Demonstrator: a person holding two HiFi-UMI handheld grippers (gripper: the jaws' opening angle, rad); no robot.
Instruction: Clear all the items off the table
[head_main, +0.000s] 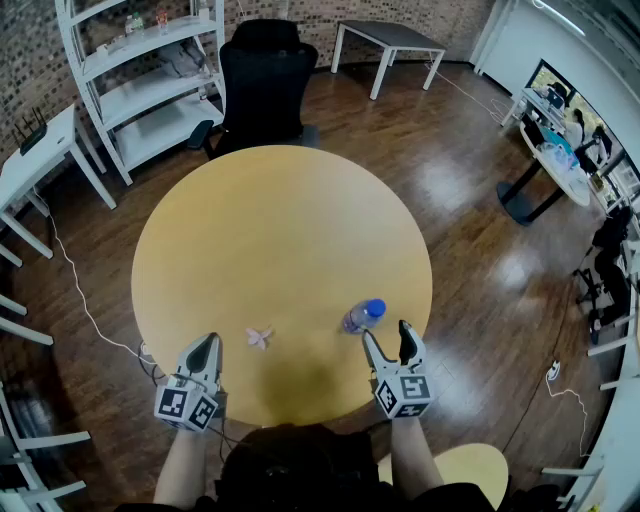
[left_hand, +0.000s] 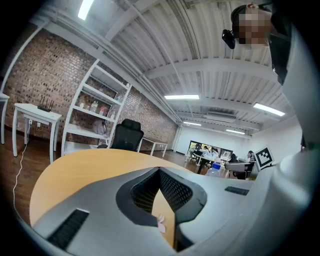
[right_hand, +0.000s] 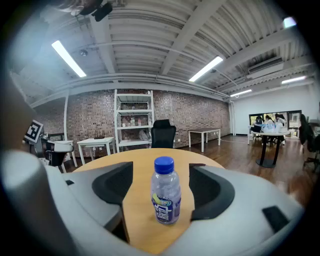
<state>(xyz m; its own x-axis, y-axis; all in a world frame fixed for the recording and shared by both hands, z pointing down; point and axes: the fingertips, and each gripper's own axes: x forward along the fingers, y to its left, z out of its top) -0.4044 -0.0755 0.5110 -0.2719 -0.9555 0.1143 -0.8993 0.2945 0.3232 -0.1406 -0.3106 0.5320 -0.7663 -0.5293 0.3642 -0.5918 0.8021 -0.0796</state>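
Observation:
A small clear bottle (head_main: 362, 316) with a blue cap and purple label stands upright near the front edge of the round yellow table (head_main: 280, 230). My right gripper (head_main: 388, 336) is open just behind it. In the right gripper view the bottle (right_hand: 165, 197) sits between the spread jaws, touching neither pad. A small pink thing (head_main: 260, 337) lies on the table left of the bottle. My left gripper (head_main: 207, 343) hovers at the table's front edge, left of the pink thing, jaws together and empty. Its own view shows the pink thing (left_hand: 161, 225) through the narrow gap.
A black office chair (head_main: 262, 80) stands at the table's far side. White shelves (head_main: 150, 70) and a white desk (head_main: 35, 150) are at the back left. A round yellow seat (head_main: 480, 465) is by my right side. A cable (head_main: 85, 300) trails on the wooden floor.

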